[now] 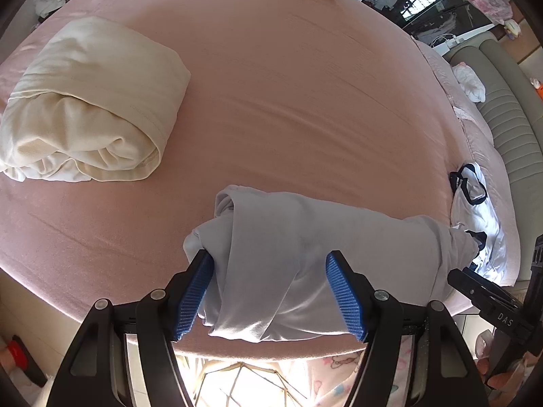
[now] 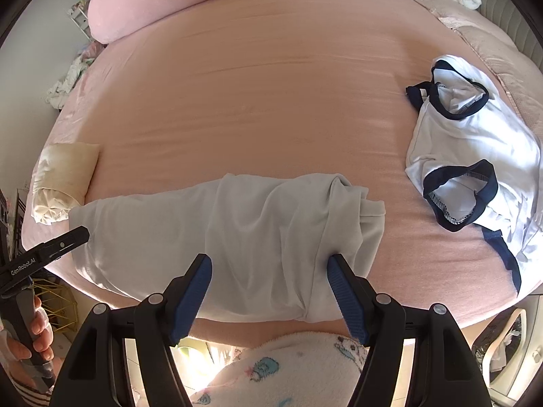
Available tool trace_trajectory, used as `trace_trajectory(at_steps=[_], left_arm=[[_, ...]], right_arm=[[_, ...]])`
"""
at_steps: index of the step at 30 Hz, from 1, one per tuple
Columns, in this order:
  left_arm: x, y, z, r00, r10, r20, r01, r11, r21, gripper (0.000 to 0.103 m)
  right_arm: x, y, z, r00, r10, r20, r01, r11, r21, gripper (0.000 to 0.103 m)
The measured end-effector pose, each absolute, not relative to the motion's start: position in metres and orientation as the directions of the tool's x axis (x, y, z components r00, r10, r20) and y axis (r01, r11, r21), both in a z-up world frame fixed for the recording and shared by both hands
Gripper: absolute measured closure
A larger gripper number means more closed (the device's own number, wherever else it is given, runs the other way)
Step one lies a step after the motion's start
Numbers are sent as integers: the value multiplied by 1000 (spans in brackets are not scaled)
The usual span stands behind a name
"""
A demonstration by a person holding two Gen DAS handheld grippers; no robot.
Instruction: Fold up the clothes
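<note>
We see a pink bed sheet [image 2: 271, 78] covering the mattress, lightly creased. At its far end lies a pink pillow [image 2: 142, 3]. We note a padded grey-green headboard [image 1: 509, 108] running beside the bed, with a small white bundle [image 1: 470, 83] resting against it. A white charger with cable [image 1: 448, 42] sits beyond it. Below the near bed edge, we see a gold wire basket [image 2: 57, 300].

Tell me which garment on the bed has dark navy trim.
The white shirt lying unfolded at the bed's right edge: its neckline and sleeve openings are edged in navy. The cream folded bundle and the pale grey rolled garment between the grippers are plain.
</note>
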State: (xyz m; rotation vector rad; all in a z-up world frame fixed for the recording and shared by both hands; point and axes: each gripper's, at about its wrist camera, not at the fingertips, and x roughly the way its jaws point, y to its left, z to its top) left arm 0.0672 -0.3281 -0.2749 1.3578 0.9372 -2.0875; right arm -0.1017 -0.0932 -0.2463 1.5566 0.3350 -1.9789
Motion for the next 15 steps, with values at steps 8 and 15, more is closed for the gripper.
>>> trace_trajectory(at_steps=[8,15], left_arm=[[52,-313,-288,-306,-178,-935,696,-712,-93,41],[50,-308,-289,-237,-280,-930,687,-726,44,39]], right_arm=[[-108,-99,-272,-188,-199,-962,560,-826,61,33],[-113,-79,-280,-188,-162,-969,455,-888,60,33]])
